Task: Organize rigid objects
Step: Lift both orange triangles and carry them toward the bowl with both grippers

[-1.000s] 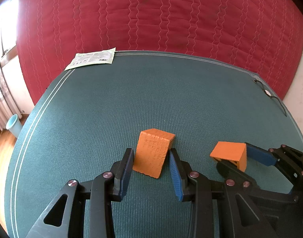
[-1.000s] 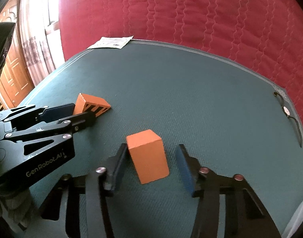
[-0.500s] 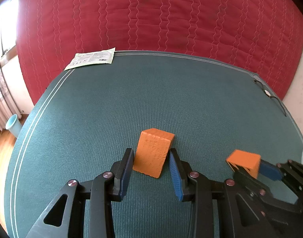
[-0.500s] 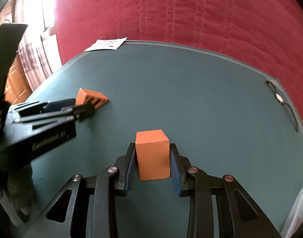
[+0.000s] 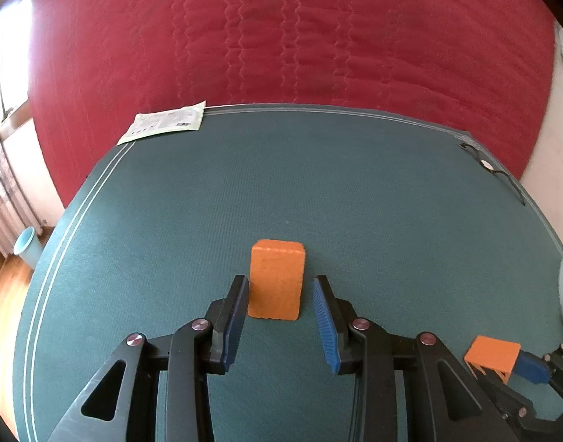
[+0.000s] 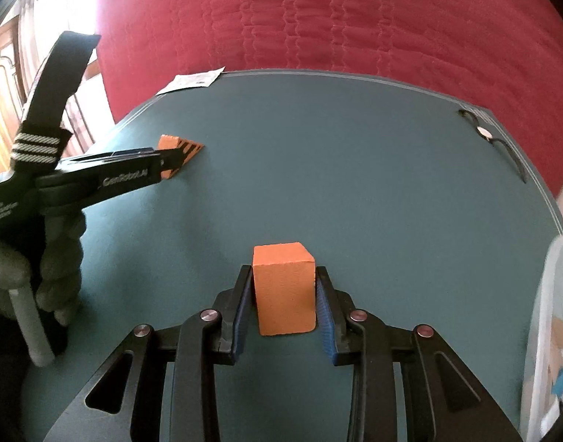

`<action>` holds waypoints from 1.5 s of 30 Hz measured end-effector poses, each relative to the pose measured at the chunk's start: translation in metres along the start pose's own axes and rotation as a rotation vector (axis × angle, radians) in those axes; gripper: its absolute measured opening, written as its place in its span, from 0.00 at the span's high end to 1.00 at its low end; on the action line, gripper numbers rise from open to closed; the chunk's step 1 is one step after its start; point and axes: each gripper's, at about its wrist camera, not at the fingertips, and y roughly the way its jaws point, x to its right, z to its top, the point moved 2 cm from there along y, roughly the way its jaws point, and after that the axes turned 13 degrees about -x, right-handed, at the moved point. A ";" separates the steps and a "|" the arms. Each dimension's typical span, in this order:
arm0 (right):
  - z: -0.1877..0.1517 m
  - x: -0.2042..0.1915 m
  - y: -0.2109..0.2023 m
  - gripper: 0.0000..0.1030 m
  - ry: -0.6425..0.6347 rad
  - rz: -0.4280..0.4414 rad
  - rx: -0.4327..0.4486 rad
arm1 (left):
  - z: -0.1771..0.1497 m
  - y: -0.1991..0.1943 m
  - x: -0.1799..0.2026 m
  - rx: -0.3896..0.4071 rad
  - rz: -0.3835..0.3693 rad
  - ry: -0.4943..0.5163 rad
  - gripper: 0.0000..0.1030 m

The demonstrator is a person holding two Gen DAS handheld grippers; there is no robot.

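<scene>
- The right gripper (image 6: 283, 291) has its jaws clamped on an orange block (image 6: 284, 289), both blue pads flat against its sides; the jaws have just been closing onto it.
- That block stands upright between the fingers, its top face level, near the near right part of the green mat (image 6: 355, 169).
- The left gripper (image 5: 277, 309) has its jaws a little apart around a second orange block (image 5: 276, 284); the left pad looks to be touching it, while a sliver of mat shows between the block and the right pad (image 5: 324, 326), so I cannot tell that it is gripped.
- This second block sits on the mat, roughly mid-width and on the near half.
- Both grippers point forward and downward at the mat.
- In the right wrist view a gloved hand (image 6: 42, 269) wraps the left gripper's handle at the left edge.
- The left gripper lies well to the left of the right one, with bare mat between them.
- Farther out the mat is open all the way to its far edge, where a paper packet (image 5: 163, 125) lies at the far left corner and a thin black cord (image 5: 495, 169) at the far right corner.
- A clear plastic bin (image 6: 550, 331) stands just right of the right gripper, at the mat's right edge.
- A red quilted cover (image 5: 281, 37) rises beyond the far edge.
</scene>
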 end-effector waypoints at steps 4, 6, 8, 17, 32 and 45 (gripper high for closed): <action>-0.015 0.004 -0.012 0.68 0.012 0.006 0.003 | -0.005 -0.002 0.009 0.000 -0.044 0.029 0.63; -0.021 0.006 -0.018 0.70 0.017 0.006 0.006 | -0.007 -0.003 0.012 -0.004 -0.077 0.039 0.63; -0.027 0.008 -0.025 0.70 0.021 0.002 0.009 | -0.009 -0.004 0.014 -0.011 -0.111 0.042 0.64; -0.045 0.020 -0.042 0.70 0.045 0.017 0.025 | -0.016 -0.014 0.013 -0.001 -0.138 0.035 0.66; -0.051 0.023 -0.040 0.70 0.058 0.072 0.031 | -0.009 0.000 -0.011 -0.028 -0.066 -0.049 0.41; -0.056 0.019 -0.037 0.70 0.045 0.087 0.034 | 0.012 0.020 0.004 -0.084 0.042 -0.086 0.55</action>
